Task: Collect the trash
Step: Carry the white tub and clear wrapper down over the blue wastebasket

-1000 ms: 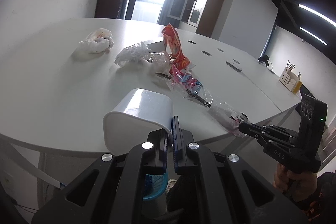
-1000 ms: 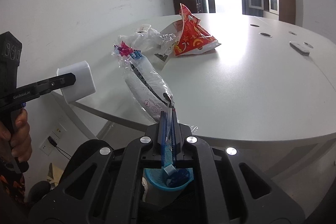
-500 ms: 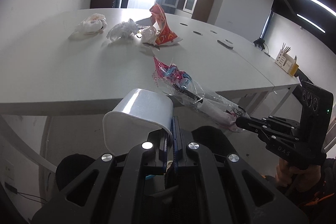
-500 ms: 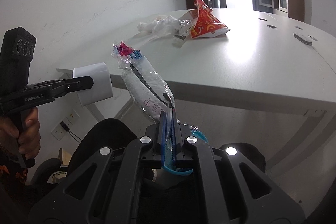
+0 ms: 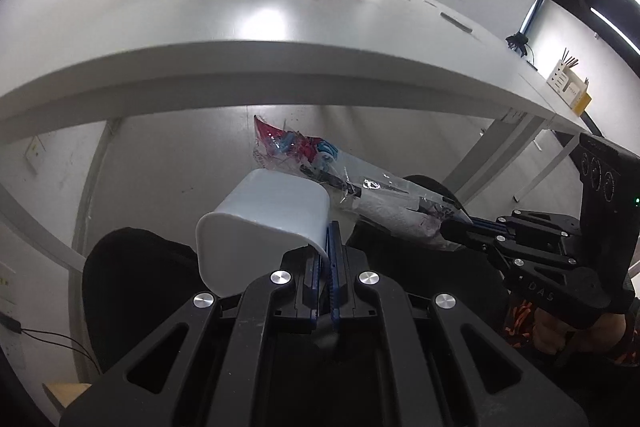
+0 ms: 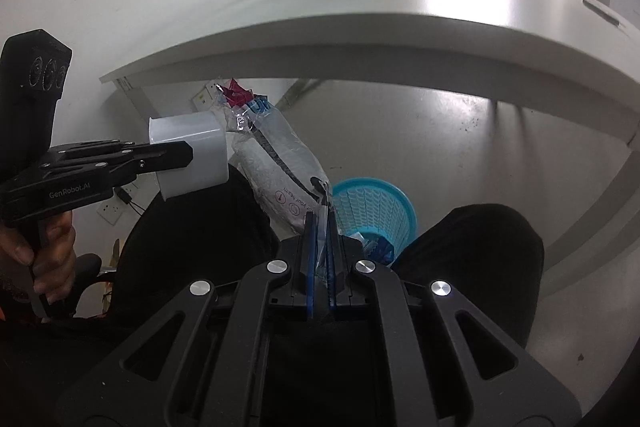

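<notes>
Both tongs clamped tight, held low in front of the seated person's knees.

The left tongs (image 5: 327,247) have their blue-edged fingers (image 5: 335,259) pressed together on the wall of a white cup (image 5: 260,227), angled downward; in the right wrist view the left tongs (image 6: 176,157) reach in from the left edge, gripped from below by the left hand (image 6: 44,251) curled round the handle. The right tongs (image 6: 320,227) pinch the end of a clear plastic wrapper (image 6: 280,167), fingers nearly touching; seen from the left wrist, the right tongs (image 5: 456,229) point inward, and the right hand (image 5: 560,331) holds the handle under them. Dark-trousered knees (image 6: 472,251) sit beneath both.
</notes>
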